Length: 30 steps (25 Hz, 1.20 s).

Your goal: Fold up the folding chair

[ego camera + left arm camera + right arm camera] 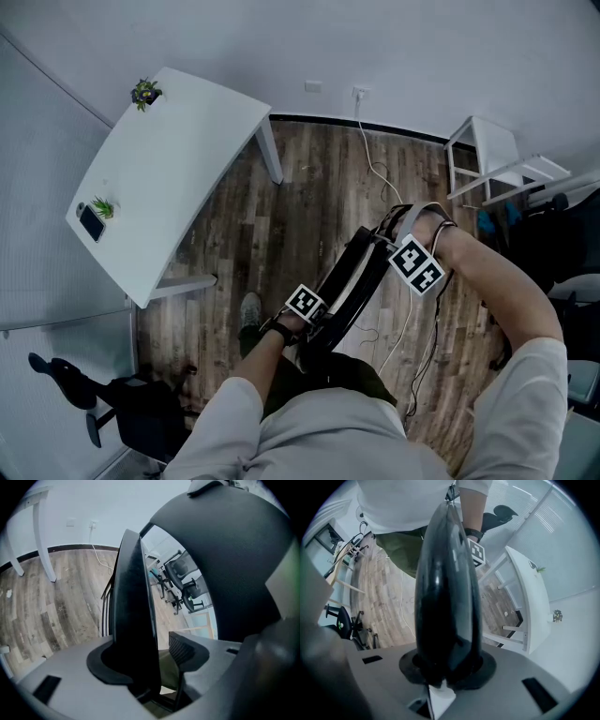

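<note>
The black folding chair (354, 279) is held up over the wooden floor, its panels close together and slanting from lower left to upper right in the head view. My left gripper (319, 319) is at its lower end. In the left gripper view the chair's edge (133, 597) stands between the jaws of the left gripper (150, 658), with a gap to the right pad (186, 649), so this gripper is open. My right gripper (405, 253) points down at the upper end. There the right gripper (447, 665) is shut on the glossy black chair part (447, 583).
A white table (178, 159) with two small plants and a phone stands at the back left. A white stool (492, 159) is by the wall at the right, office chairs (553, 225) beyond it. Cables (380, 178) trail over the floor. A black chair (122, 403) stands at the lower left.
</note>
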Each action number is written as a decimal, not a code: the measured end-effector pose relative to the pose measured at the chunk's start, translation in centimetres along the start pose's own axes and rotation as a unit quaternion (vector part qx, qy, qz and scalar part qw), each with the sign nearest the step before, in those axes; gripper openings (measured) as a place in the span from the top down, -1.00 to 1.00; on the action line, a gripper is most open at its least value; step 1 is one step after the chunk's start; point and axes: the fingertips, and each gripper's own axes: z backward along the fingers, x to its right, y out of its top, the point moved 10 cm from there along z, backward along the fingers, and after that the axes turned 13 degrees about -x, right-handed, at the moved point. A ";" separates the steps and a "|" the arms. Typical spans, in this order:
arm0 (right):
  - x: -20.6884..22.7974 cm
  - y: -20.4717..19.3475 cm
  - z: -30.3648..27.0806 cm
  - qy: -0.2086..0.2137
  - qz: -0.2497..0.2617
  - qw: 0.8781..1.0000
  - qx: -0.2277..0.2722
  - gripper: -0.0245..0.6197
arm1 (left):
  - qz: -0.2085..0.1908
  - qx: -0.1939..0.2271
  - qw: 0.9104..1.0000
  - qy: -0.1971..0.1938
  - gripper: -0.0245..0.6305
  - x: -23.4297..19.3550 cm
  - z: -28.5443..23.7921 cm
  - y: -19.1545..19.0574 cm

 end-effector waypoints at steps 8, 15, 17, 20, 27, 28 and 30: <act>-1.6 -0.4 0.2 0.010 0.012 1.000 -0.001 0.68 | 0.035 0.012 0.998 0.053 0.17 0.7 1.1 -0.7; -1.6 -0.3 0.1 0.010 0.009 1.000 0.001 0.68 | 0.022 0.165 0.984 0.065 0.19 -0.6 6.5 -0.6; -1.5 -0.3 0.1 0.011 0.011 1.000 0.001 0.68 | 0.031 0.199 0.979 0.038 0.17 -0.2 9.2 -1.6; -1.4 -0.5 0.1 0.011 0.010 1.000 0.003 0.68 | 0.017 0.228 0.973 0.009 0.07 1.8 13.0 -2.7; -1.2 -0.4 0.1 0.012 0.009 1.000 0.004 0.67 | -0.084 0.226 0.970 0.019 -0.05 9.4 18.0 -2.5; -1.1 -0.4 0.1 0.012 0.009 1.000 0.004 0.67 | -0.088 0.223 0.970 0.029 -0.06 10.2 18.2 -2.5; -1.2 -0.5 0.1 0.012 0.010 1.000 0.004 0.67 | -0.089 0.218 0.970 0.054 0.00 11.1 18.4 -2.6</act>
